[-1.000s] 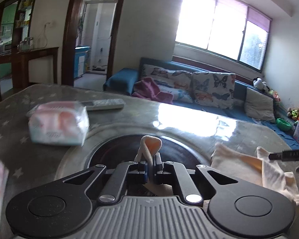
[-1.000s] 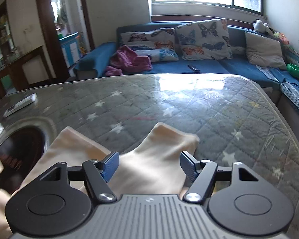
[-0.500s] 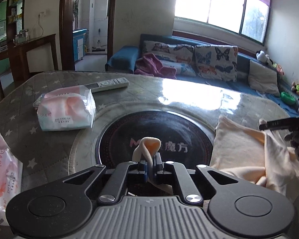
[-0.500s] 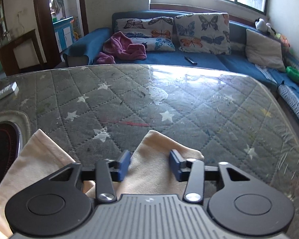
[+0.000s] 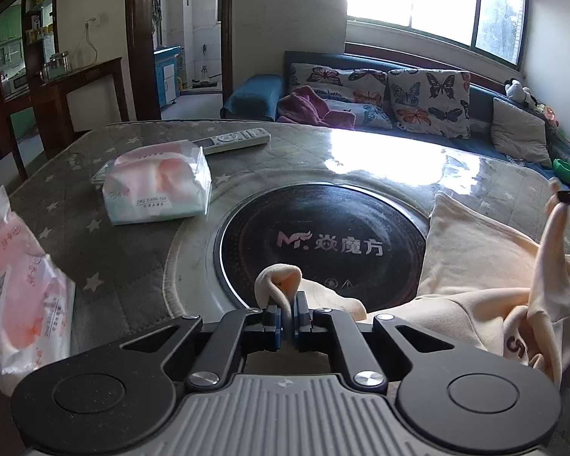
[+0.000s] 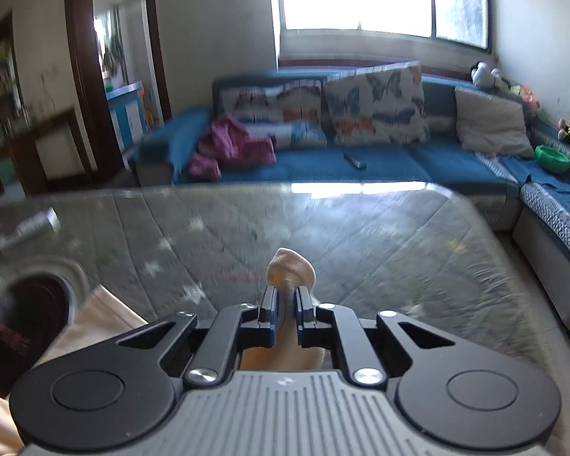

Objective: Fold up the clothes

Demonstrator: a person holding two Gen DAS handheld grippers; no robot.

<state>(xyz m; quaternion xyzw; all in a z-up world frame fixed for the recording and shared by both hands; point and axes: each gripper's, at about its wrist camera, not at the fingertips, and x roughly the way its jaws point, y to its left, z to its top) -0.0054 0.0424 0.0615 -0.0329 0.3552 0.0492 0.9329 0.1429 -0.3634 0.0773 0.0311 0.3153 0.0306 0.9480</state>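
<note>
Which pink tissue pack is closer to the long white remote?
The tissue pack sitting farther back on the table, just in front of the remote. The other tissue pack lies at the left edge, much nearer the camera and far from the remote.

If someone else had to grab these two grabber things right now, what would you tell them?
Left gripper: shut on a bunch of the cream garment, near the round black cooktop.
Right gripper: shut on another bunch of the same garment, lifted off the table.
The rest of the garment lies rumpled on the table, right of the cooktop.
Done: both grips made.
Left: the folding itself; no neat fold shows yet.
</note>
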